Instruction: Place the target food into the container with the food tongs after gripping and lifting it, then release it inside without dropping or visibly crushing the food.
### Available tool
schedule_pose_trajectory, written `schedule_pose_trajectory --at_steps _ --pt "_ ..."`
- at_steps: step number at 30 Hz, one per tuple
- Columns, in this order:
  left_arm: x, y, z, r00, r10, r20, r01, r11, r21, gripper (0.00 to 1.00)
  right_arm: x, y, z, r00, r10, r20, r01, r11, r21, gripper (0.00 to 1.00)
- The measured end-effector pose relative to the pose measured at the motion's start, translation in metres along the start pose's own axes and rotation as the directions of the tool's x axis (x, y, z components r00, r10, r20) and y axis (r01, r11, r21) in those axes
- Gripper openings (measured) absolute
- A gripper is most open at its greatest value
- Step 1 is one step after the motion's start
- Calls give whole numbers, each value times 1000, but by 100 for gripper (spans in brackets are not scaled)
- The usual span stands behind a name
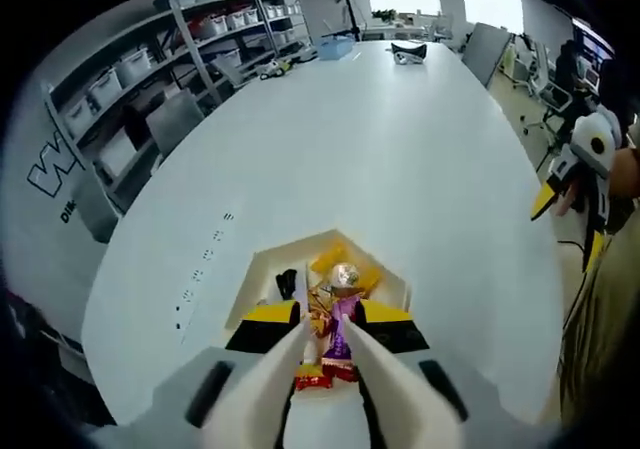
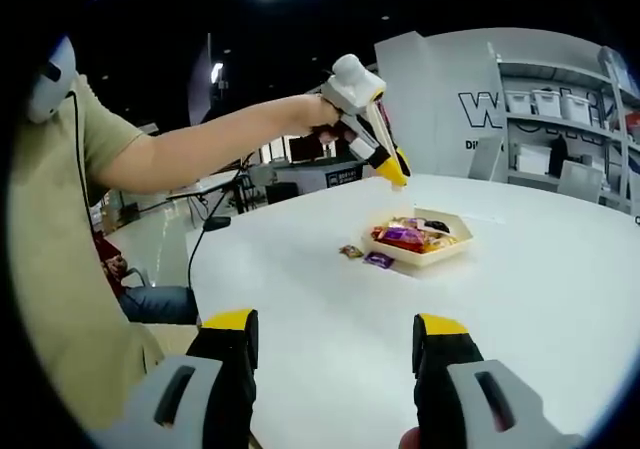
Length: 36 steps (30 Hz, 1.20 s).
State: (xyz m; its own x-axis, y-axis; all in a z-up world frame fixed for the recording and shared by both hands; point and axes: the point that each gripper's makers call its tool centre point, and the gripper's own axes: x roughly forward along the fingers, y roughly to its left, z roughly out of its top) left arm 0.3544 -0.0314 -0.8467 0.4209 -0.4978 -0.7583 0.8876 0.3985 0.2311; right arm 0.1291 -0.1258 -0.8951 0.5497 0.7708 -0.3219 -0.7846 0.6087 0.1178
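A cream, angular container (image 1: 262,269) sits on the white table, holding several wrapped snacks (image 1: 345,277) in yellow, purple and red. In the right gripper view the container (image 2: 447,253) lies mid-table, and two small packets (image 2: 364,257) rest on the table just outside it. My left gripper (image 1: 328,319) hovers straight above the container, its jaws a narrow gap apart with nothing between them. A hand holds that left gripper (image 2: 392,173) well above the snacks. My right gripper (image 2: 335,331) stands wide open and empty, low over the near table edge; the right gripper (image 1: 548,197) shows far to the side.
Shelves with white bins (image 1: 150,59) and grey chairs (image 1: 172,119) line one long side of the table (image 1: 400,169). A blue box (image 1: 337,46) and a dark object (image 1: 408,52) sit at its far end. The person's arm (image 2: 200,149) reaches across.
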Motion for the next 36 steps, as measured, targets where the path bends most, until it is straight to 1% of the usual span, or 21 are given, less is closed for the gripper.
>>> schedule_pose_trajectory --at_steps 5,15,19,36 --pt "-6 1 3 1000 3 7 -3 1000 7 21 2 1 3 1000 5 5 -5 1000 -3 61" --pt "-11 -2 -2 1000 8 5 -8 1000 -1 21 3 3 2 1000 9 3 -9 1000 -4 61" --pt "-10 -6 -10 1000 5 -8 -5 1000 7 21 3 4 1 1000 10 -1 -10 1000 -4 61" --pt "-14 -21 -44 1000 -7 -23 7 1000 -12 22 8 8 0 1000 20 -8 -21 1000 -9 61"
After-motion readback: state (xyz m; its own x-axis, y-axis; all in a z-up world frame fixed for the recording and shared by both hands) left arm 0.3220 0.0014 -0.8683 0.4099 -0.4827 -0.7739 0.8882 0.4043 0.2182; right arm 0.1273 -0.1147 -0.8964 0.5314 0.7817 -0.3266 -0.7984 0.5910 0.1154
